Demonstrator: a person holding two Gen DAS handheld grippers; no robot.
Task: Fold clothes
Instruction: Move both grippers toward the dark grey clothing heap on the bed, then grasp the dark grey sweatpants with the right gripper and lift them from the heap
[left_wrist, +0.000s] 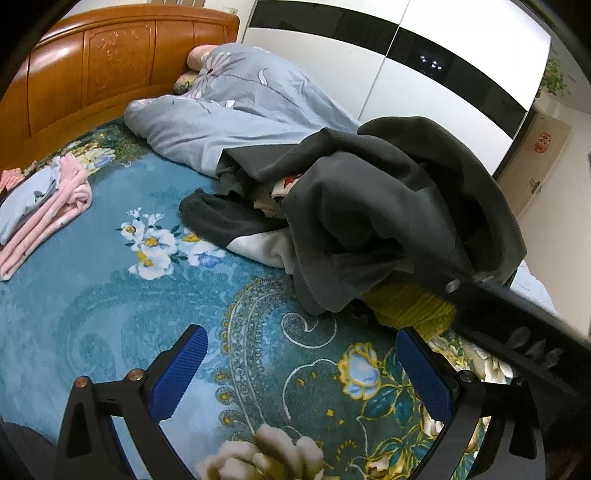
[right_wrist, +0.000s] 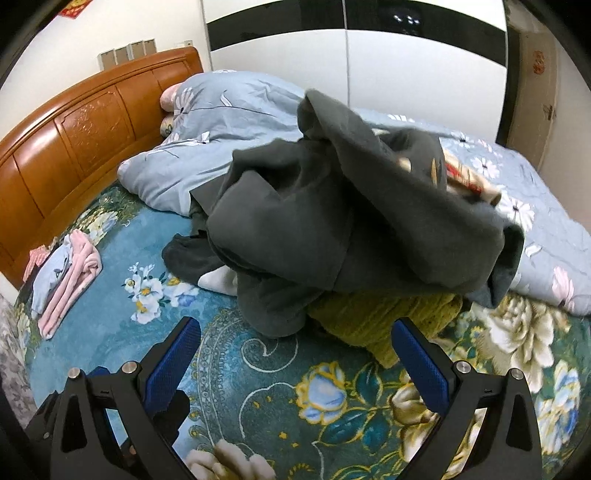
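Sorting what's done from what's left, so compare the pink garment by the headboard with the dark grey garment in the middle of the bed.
The pink garment lies flat and folded in neat layers; the dark grey garment is crumpled in a heap. The pink one sits atop light blue clothing; the grey one is draped over a mustard-yellow knit. The grey heap looks far bulkier. Both rest on the floral blanket, and neither gripper touches them.

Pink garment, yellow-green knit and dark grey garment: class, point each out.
pink garment (right_wrist: 79, 264): right wrist view, folded middle.
yellow-green knit (right_wrist: 373, 314): right wrist view, exposed front.
dark grey garment (left_wrist: 369, 206): left wrist view, heaped middle.
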